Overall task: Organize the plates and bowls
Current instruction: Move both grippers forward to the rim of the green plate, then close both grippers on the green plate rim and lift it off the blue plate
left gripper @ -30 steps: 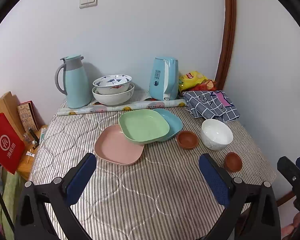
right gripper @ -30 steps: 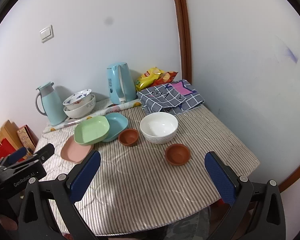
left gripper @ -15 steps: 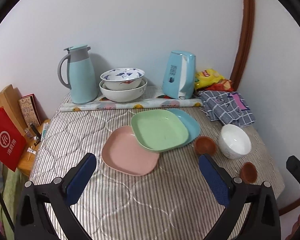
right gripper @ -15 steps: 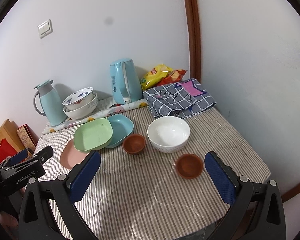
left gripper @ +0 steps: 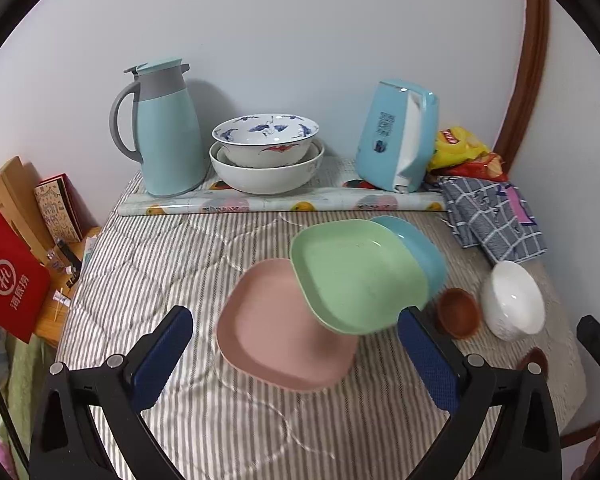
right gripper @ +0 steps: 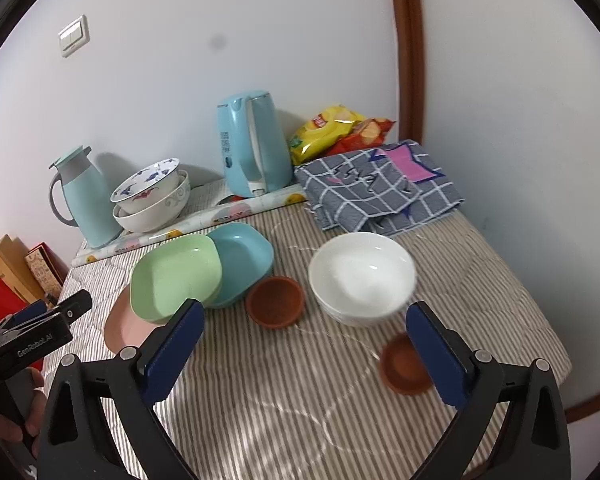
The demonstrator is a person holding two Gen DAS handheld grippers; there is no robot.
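Three square plates overlap mid-table: a pink plate (left gripper: pixel 276 332), a green plate (left gripper: pixel 356 276) resting on it, and a blue plate (left gripper: pixel 424 248) behind. To their right stand a white bowl (left gripper: pixel 512 304) and two small brown bowls (left gripper: pixel 458 312) (right gripper: pixel 404 364). My left gripper (left gripper: pixel 296 352) is open and empty, just in front of the pink plate. My right gripper (right gripper: pixel 300 340) is open and empty, in front of the white bowl (right gripper: pixel 360 276) and the nearer brown bowl (right gripper: pixel 275 300). Two stacked patterned bowls (left gripper: pixel 266 152) stand at the back.
A teal thermos jug (left gripper: pixel 164 128), a blue kettle (left gripper: pixel 396 136), a rolled sheet (left gripper: pixel 280 202), snack bags (left gripper: pixel 460 152) and a checked cloth (left gripper: pixel 496 216) line the back and right. Boxes and a red bag (left gripper: pixel 12 280) stand left of the table.
Both grippers have moved forward toward the table, so the plates and bowls look larger and closer. Both stay open. Nothing on the table has moved.
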